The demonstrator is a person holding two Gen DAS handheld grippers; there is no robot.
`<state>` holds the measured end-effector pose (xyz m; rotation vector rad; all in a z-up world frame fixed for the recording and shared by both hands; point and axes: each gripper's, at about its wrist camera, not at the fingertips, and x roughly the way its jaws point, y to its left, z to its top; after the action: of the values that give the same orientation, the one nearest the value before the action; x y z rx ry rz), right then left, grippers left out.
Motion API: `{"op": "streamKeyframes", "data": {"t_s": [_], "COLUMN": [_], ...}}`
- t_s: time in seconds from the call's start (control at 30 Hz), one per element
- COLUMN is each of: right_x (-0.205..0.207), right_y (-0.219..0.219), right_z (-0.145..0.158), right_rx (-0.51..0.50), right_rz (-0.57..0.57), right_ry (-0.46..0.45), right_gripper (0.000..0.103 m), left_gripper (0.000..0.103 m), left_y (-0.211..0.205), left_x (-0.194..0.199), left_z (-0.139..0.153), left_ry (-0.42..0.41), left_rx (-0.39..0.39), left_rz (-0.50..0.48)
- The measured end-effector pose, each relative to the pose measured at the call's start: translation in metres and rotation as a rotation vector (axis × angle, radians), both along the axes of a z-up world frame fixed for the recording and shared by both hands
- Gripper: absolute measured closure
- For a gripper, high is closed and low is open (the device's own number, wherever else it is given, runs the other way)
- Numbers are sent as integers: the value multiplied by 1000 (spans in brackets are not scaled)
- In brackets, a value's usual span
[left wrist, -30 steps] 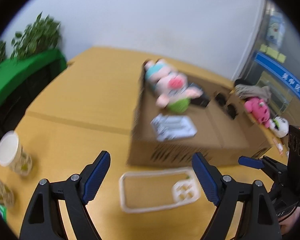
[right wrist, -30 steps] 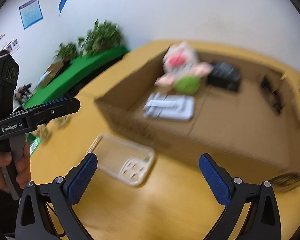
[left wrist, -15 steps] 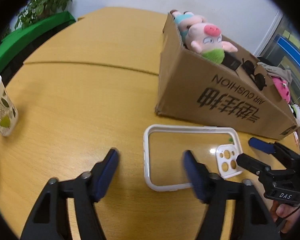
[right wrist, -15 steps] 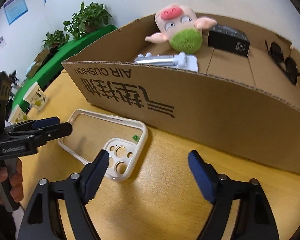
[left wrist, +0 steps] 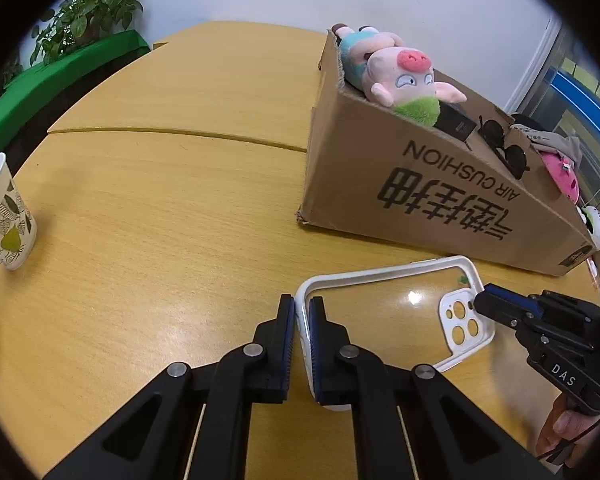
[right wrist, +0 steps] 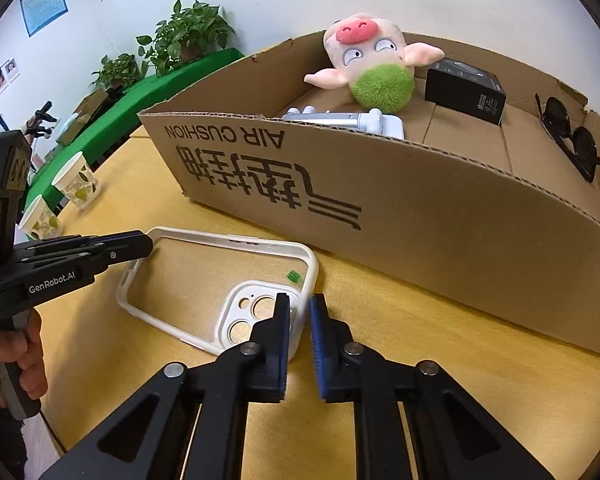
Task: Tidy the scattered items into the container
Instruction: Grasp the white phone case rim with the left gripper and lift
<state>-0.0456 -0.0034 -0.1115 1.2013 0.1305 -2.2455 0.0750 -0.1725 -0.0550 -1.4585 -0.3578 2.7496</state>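
The phone case point(left wrist: 396, 312) lies flat on the bench point(left wrist: 160, 220), just before the cardboard box point(left wrist: 420, 184). Each hand-held gripper, left point(left wrist: 299, 320) and right point(right wrist: 299, 316), pinches one end rim. It seems light, flexible and slippery; rims are best.

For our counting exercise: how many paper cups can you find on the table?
2. In the right wrist view, one paper cup stands near the table's far left edge; a second paper cup stands just in front of it. Others may be out of view.

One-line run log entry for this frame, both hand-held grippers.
left hand-held gripper: shut on phone case rim | right hand-held gripper: shut on camera-end rim | case on table, outside cardboard box
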Motion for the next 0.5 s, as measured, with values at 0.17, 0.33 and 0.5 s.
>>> {"op": "streamKeyframes", "data": {"t_s": [0.17, 0.33, 0.5], "right_x": [11, 33, 37], "right_y": [11, 38, 81], "right_z": [17, 81, 159], "right_rx": [-53, -147, -210], "right_rz": [-6, -31, -103], "right_ry": [33, 186, 361], "right_gripper": [94, 94, 94], "left_gripper": [98, 98, 98], "left_y": [7, 28, 71], "left_x": [11, 15, -9], "left_z": [34, 102, 185], "left_ry": [74, 212, 391], "left_rx": [-9, -27, -39], "left_rz": [8, -34, -146]}}
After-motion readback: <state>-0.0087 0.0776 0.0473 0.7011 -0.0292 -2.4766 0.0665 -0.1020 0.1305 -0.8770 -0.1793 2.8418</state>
